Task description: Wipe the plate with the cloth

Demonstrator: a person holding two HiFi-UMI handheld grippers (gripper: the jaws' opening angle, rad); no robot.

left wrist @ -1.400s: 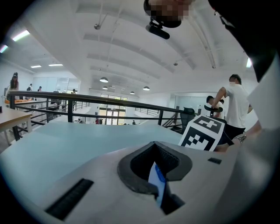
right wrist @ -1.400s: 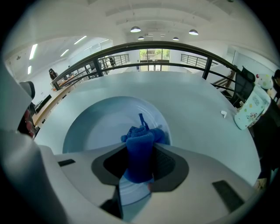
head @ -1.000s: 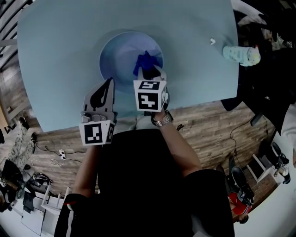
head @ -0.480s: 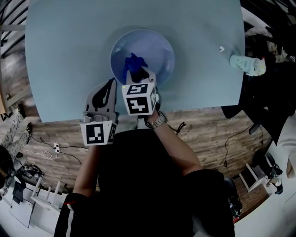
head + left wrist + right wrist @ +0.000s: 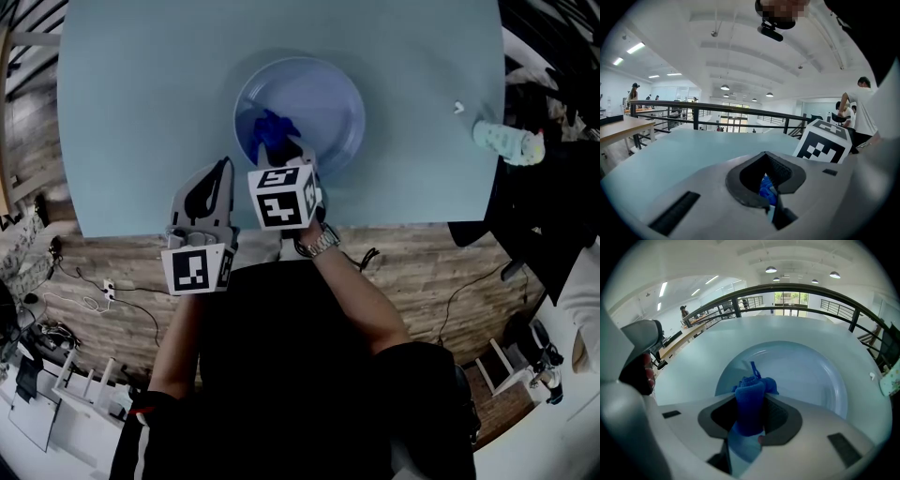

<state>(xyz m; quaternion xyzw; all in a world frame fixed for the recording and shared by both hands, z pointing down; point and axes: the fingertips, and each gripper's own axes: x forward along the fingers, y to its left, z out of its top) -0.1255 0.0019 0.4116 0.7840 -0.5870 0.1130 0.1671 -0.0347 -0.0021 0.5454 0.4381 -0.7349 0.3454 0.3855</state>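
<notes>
Pinching the blue cloth (image 5: 752, 385) between closed jaws, the right gripper (image 5: 751, 405) is held over the near left part of the pale plate (image 5: 811, 366), where the cloth is bunched. The plate is set on the table (image 5: 141, 94) by its near edge. The left gripper (image 5: 768, 178), jaws together, is held beside the plate's left rim.

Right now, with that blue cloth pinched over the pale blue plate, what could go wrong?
The round pale blue plate lies loose on the light teal table. The left gripper sits apart from it, not steadying it, so wiping may shove it around. The right gripper pinches the bunched blue cloth as a narrow wad, so its hard jaw tips might scrape the plate.
</notes>
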